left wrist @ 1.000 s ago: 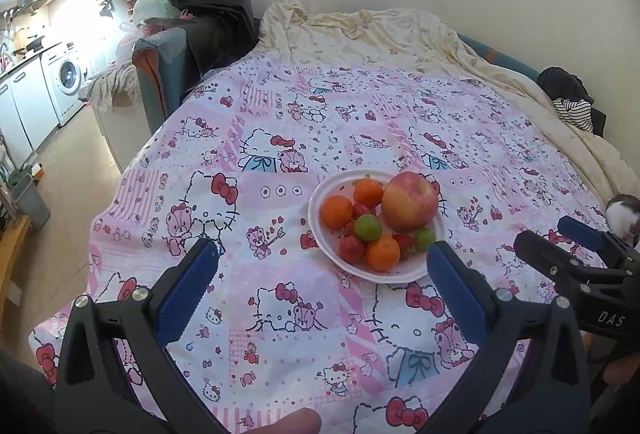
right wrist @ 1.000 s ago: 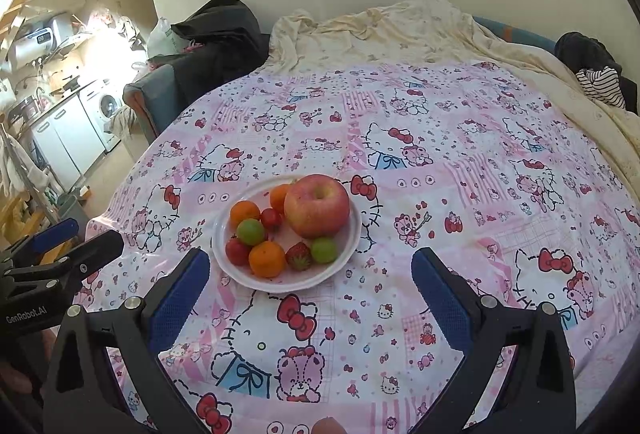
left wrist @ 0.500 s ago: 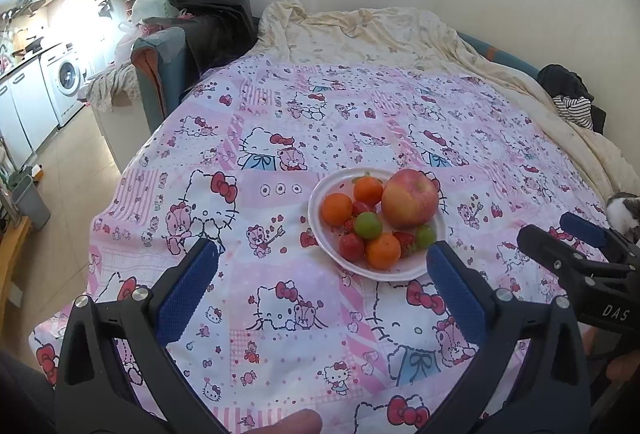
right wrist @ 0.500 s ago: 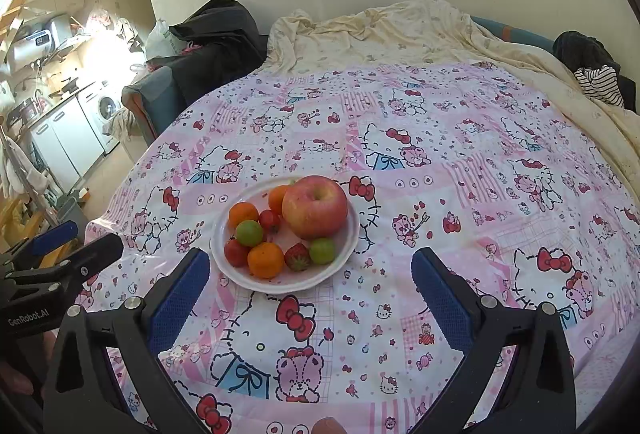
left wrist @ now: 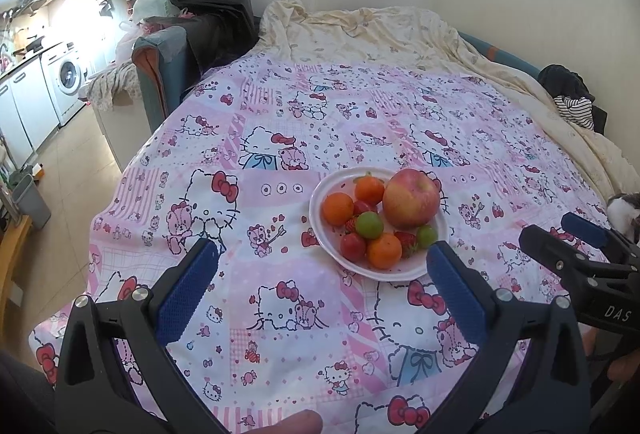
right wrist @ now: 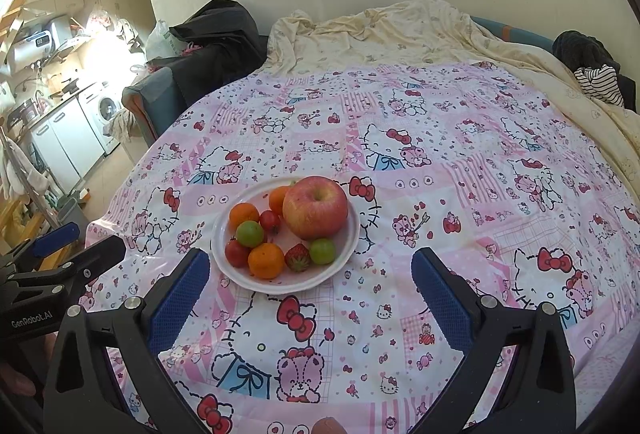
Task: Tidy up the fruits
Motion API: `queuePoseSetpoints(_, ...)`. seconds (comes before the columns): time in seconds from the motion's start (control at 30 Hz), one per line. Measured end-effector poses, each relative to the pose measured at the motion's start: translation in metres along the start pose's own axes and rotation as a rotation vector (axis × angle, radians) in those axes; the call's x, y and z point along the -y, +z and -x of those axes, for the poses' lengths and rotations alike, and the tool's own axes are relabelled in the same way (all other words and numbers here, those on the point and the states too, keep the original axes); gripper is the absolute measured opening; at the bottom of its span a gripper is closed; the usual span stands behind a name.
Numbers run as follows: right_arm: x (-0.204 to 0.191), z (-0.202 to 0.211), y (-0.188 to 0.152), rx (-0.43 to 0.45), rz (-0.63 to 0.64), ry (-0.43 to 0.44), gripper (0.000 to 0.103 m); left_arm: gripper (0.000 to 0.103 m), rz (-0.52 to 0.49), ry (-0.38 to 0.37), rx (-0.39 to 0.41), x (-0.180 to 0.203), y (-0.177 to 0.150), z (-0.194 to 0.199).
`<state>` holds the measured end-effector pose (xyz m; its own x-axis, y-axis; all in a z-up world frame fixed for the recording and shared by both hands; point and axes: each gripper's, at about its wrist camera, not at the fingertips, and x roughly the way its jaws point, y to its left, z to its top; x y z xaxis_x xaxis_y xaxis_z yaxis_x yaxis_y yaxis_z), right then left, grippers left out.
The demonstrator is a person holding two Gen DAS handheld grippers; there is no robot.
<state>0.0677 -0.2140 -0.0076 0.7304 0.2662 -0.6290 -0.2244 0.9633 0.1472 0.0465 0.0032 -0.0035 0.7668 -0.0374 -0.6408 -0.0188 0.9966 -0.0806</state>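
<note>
Change: since a second ago both my grippers have drifted only slightly, and the fruit lies as it did.
Left gripper [left wrist: 320,286]: my blue pads are spread wide apart and hold nothing; I hover over the bed short of the plate, whose near-right rim sits just beside my right pad.
Right gripper [right wrist: 310,286]: pads likewise wide apart and empty; the plate lies ahead, toward my left pad.
Plate [right wrist: 348,250]: white, resting on the pink cartoon-cat blanket [right wrist: 460,162] that covers the bed.
Apple [right wrist: 315,207]: large, red and yellow, at the far right of the plate, stem dimple up.
Oranges: three small ones; one at the near rim [right wrist: 266,260], one at the left [right wrist: 244,216], one partly behind the apple [right wrist: 278,199].
Green fruits: one round one [right wrist: 249,233] between the left and near oranges, another [right wrist: 322,251] just in front of the apple.
Red fruits: a strawberry [right wrist: 297,257] between the near orange and the green fruit, and two small round red ones [right wrist: 237,253] [right wrist: 270,221].
Beyond: a cream sheet [right wrist: 400,34] bunched at the far end of the bed.
</note>
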Motion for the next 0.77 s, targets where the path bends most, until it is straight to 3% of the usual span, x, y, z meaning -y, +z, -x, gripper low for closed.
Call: queuePoseSetpoints(0.77,0.0006,0.0032,0.0032,0.014,-0.006,0.006,0.103,0.103,-0.003,-0.003,-0.004,-0.0001,0.0006,-0.0004)
